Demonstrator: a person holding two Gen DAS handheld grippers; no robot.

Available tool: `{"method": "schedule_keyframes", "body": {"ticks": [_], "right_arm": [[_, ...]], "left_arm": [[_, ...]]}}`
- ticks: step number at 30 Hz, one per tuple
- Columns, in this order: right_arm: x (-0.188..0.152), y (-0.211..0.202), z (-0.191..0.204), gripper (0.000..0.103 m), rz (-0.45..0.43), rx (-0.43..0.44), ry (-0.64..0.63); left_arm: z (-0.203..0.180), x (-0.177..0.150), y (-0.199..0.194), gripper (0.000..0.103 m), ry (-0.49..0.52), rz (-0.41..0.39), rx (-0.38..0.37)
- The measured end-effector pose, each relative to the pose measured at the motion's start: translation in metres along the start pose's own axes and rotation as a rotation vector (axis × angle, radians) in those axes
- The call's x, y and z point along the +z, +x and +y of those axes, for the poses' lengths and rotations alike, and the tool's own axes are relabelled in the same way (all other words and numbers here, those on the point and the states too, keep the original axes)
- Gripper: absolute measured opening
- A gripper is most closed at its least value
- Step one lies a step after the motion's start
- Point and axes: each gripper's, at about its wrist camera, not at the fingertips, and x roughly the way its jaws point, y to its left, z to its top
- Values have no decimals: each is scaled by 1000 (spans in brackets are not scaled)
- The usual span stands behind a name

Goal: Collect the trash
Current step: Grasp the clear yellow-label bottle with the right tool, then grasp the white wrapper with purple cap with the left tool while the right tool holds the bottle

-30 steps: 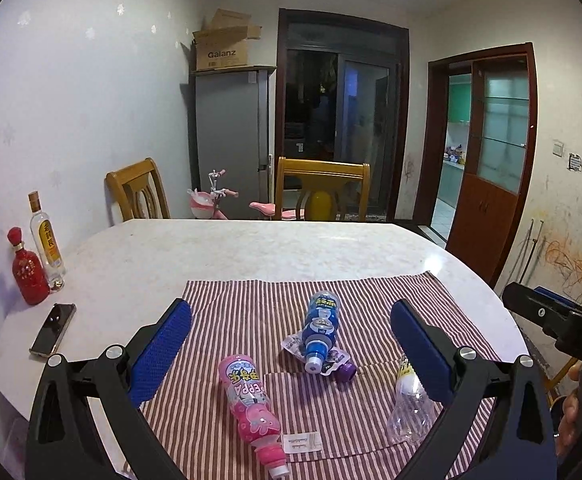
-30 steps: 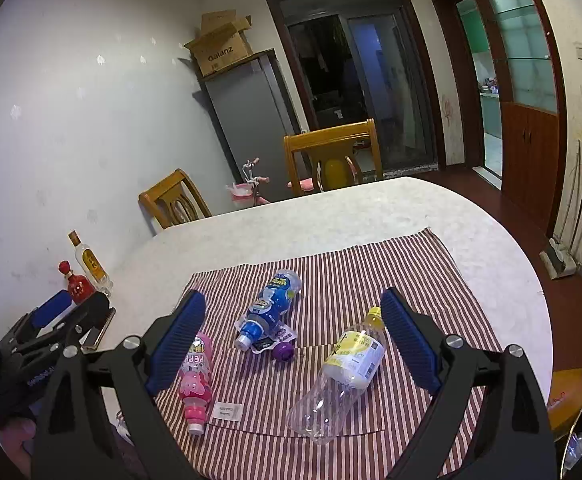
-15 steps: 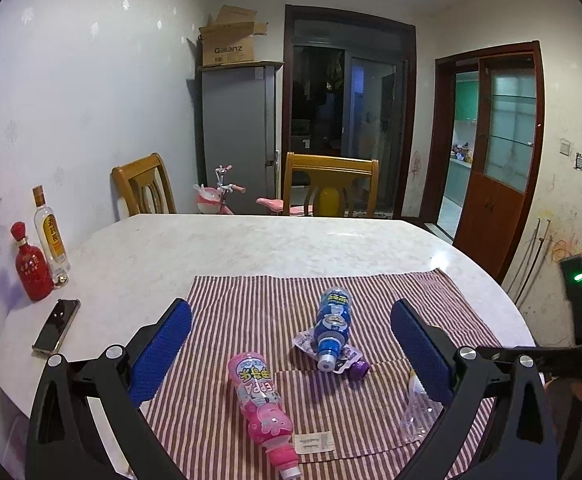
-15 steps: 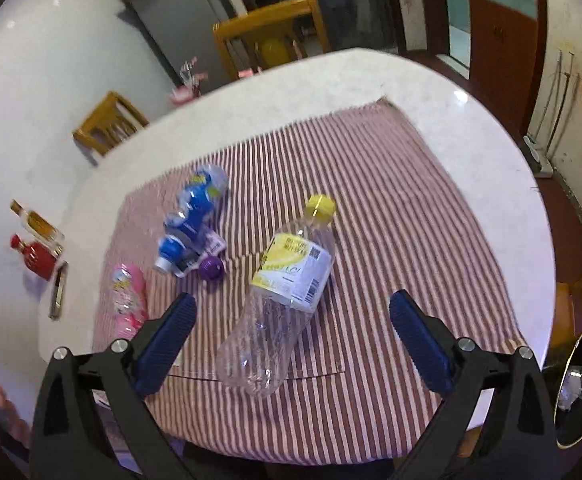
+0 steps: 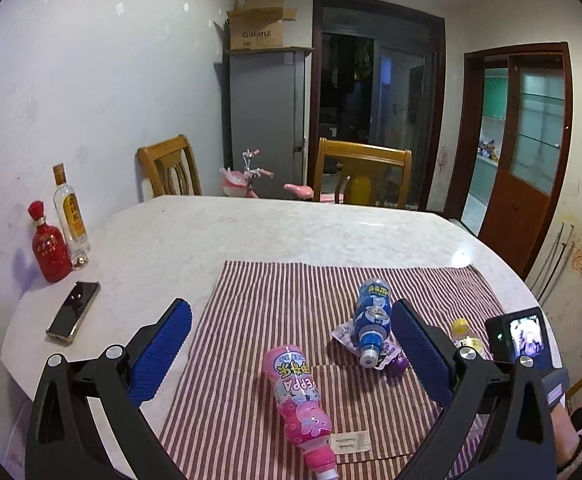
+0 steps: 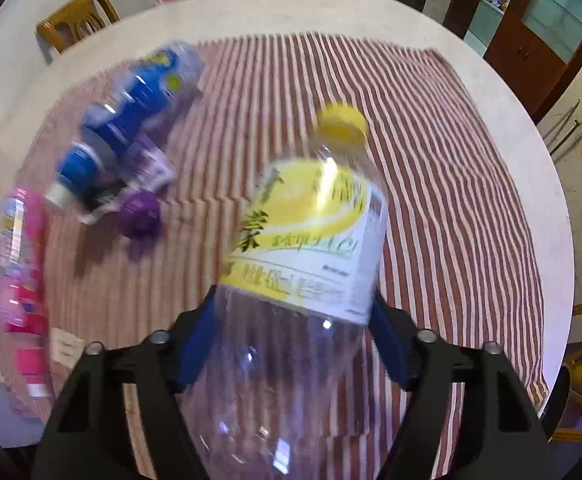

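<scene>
R tool (image 6: 291,320) is closed down on the clear bottle w/ yellow cap (image 6: 303,240): its blue pads press the bottle's clear lower body on both sides, cap pointing away toward the far edge of the counter (image 6: 531,128). The bottle sits over the striped cloth (image 6: 431,152); can't tell if it is lifted or touching the cloth.

L tool (image 5: 291,356) is wide open w/ nothing between its pads, above the cloth's near part. Pink bottle (image 5: 297,396) lies on its side near the cloth's near edge, cap toward the camera, w/ a small white label (image 5: 351,440) just beside the cap. Blue bottle (image 5: 373,320) lies further in, toward the cloth's right half, resting on a crumpled wrapper (image 5: 343,334); a purple cap (image 5: 397,366) lies just beside the wrapper. In the L wrist view the yellow cap shows behind the L tool's right finger.

At the counter's left edge, off the cloth: red bottle (image 5: 49,244) and clear liquor bottle (image 5: 69,216) upright, touching or nearly so, phone (image 5: 73,312) flat, nearer the camera.
</scene>
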Motion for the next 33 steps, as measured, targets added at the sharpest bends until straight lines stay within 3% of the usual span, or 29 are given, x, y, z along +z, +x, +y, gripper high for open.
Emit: {"method": "schedule_keyframes", "body": {"ticks": [5,12,15,17,20,22,24,27,30,33], "right_arm": [[-8,-3,-18,62,-19,94,36],[-11,-53,-46,62,-112,240,119],[-10,-74,-54,63,-156,277,139],[-11,-85,-60,63,-179,297,147],[-10,-94,-69,63,-204,320,159],[-10,-100,-74,63,-218,332,168],[-12,-105,-81,63,-229,339,178],[-10,-103,-89,63,-238,347,196],[-9,-99,-97,63,-235,356,212],[-9,-97,-103,63,-232,363,227]], "left_arm": [[-9,0,8,97,22,11,-11],[-27,-2,31,97,58,68,-27],[-46,-10,54,97,74,165,-77],[-57,-21,76,97,17,264,-135],[-68,-53,123,97,-259,478,-289],[-74,-73,143,96,-359,537,-223],[-77,-91,162,96,-453,546,-144],[-78,-108,185,94,-563,576,-108],[-88,-103,190,93,-531,490,-32],[-90,-101,205,90,-561,489,-2]]}}
